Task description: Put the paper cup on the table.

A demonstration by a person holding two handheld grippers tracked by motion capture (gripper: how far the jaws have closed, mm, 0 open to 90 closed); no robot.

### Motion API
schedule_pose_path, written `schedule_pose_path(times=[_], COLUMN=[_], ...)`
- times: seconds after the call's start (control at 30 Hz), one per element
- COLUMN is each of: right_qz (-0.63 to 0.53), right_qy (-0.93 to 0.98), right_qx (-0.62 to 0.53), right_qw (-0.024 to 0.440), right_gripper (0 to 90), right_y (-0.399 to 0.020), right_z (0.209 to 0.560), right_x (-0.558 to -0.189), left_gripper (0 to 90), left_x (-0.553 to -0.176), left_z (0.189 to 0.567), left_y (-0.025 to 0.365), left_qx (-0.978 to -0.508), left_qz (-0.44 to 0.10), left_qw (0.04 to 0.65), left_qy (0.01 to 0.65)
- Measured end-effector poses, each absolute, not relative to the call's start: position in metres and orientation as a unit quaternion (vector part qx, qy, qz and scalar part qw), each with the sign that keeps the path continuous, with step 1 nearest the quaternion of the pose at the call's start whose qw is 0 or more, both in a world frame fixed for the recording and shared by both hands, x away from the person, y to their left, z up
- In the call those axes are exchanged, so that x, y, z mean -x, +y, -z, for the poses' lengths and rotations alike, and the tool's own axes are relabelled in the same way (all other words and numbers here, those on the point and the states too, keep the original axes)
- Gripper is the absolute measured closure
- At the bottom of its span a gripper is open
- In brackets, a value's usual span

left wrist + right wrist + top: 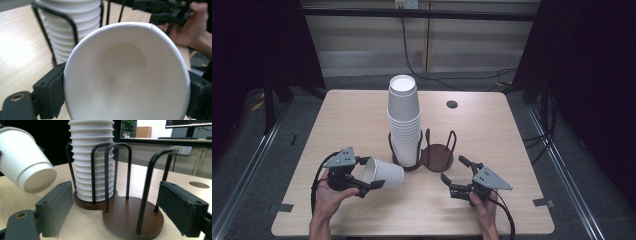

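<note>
White paper cup point(383, 173) on its side, clenched in left tongs point(368, 175); right tongs point(458, 176) released, agape.

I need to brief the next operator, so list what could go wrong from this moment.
1. The left gripper clamps the single paper cup at its thin rim; more squeeze could crease it, as the rim looks slightly pinched in the left gripper view.
2. The cup stack towers above the wire holder, so a nudge might topple it.
3. The right gripper, open beside the holder's empty ring, could snag a wire loop.
</note>
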State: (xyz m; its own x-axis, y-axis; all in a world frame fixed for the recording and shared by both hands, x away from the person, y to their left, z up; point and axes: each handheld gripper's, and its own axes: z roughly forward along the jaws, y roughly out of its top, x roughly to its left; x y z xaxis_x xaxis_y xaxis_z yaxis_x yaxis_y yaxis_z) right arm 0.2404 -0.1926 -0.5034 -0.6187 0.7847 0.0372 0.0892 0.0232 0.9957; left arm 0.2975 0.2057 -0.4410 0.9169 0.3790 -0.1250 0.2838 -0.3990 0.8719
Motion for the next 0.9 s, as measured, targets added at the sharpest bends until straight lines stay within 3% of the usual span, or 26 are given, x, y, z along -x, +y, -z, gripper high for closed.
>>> schedule_pose_path(times=[0.43, 0.9], right_qz=[-0.632, -0.622], right_qy=[0.614, 0.619], right_qx=[-0.344, -0.347], right_qw=[0.324, 0.33], right_gripper=[12.6, 13.0], right_y=[-0.198, -0.196], right_z=[0.512, 0.512], right_x=[-0.233, -0.234], left_gripper=[11.2, 10.8], left_x=[-0.307, -0.321], left_z=[0.431, 0.409], left_y=[0.222, 0.237], left_qx=[-0.849, -0.858], left_qz=[-0.076, -0.105], left_qw=[0.47, 0.436], left_qy=[0.23, 0.251])
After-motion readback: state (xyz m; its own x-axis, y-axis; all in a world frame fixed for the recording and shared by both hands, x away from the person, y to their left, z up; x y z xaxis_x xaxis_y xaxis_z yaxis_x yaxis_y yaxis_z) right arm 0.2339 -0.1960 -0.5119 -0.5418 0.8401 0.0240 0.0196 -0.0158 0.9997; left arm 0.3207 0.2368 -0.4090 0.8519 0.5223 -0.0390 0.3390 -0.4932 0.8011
